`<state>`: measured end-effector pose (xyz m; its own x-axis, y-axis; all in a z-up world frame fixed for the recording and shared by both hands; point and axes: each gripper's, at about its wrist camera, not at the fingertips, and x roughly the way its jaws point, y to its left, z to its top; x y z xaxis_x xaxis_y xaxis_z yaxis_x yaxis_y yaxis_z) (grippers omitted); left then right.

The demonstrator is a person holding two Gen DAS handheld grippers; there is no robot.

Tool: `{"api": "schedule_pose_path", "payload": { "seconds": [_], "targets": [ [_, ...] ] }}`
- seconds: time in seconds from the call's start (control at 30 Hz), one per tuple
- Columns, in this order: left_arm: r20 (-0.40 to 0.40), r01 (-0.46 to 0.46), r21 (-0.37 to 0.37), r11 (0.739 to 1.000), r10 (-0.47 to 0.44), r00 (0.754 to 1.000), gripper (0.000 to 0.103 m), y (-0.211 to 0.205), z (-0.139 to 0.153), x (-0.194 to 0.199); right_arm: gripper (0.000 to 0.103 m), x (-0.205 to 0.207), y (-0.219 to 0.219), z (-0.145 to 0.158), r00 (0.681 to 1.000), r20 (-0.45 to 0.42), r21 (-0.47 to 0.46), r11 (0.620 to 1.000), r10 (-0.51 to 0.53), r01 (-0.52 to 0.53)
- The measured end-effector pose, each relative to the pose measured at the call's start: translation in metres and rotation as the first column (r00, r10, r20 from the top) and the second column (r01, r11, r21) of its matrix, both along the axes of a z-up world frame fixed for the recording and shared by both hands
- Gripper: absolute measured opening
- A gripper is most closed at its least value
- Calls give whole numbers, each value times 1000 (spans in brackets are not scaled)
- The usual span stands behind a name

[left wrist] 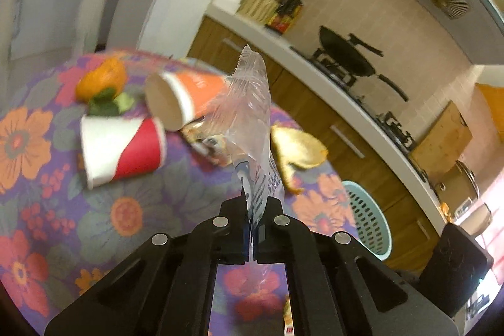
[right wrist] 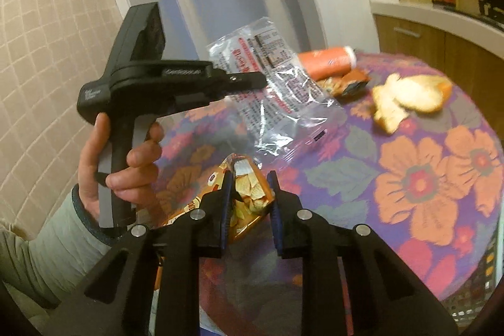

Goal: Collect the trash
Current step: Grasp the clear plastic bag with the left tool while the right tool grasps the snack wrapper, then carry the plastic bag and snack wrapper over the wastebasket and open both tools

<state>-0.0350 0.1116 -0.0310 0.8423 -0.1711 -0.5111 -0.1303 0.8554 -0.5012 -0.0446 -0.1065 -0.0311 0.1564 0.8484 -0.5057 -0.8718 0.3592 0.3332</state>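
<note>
left gripper point(left wrist: 252, 229): clenched on crinkly clear plastic wrapper point(left wrist: 249, 122) | right gripper point(right wrist: 250, 203): grasping glossy orange snack bag point(right wrist: 249, 194)

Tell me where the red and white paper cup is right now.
In the left wrist view the red and white paper cup lies on its side on the floral tablecloth, left of centre, just below the orange paper cup and the orange peel.

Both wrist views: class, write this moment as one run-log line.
left gripper: shut on clear plastic wrapper | right gripper: shut on chip bag | left on table: paper cups, peels
</note>
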Motion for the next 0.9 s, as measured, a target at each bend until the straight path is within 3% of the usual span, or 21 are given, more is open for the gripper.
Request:
{"api": "schedule_pose_path", "payload": {
  "seconds": [0.2, 0.33, 0.5, 0.7, 0.8, 0.9],
  "targets": [
    [50, 67, 59, 996, -70, 996, 0, -24, 27, 8, 18, 7, -26, 22, 987, 113, 10, 993, -117, 117],
    [58, 116, 91, 989, -122, 991, 0, -44, 40, 25, 18, 14, -53, 34, 953, 197, 16, 972, -231, 233],
    [61, 182, 122, 976, -190, 980, 0, -73, 50, 50, 18, 30, -93, 46, 904, 235, 50, 934, -356, 355],
    [51, 283, 174, 943, -296, 954, 0, -122, 60, 84, 18, 55, -146, 50, 828, 249, 76, 863, -502, 500],
    [36, 332, 192, 924, -345, 938, 0, -149, 61, 100, 19, 68, -178, 48, 774, 241, 84, 807, -585, 584],
    [16, 389, 149, 909, -395, 919, 0, -174, 52, 118, 18, 77, -202, 45, 717, 243, 71, 749, -654, 659]
  ]
}}
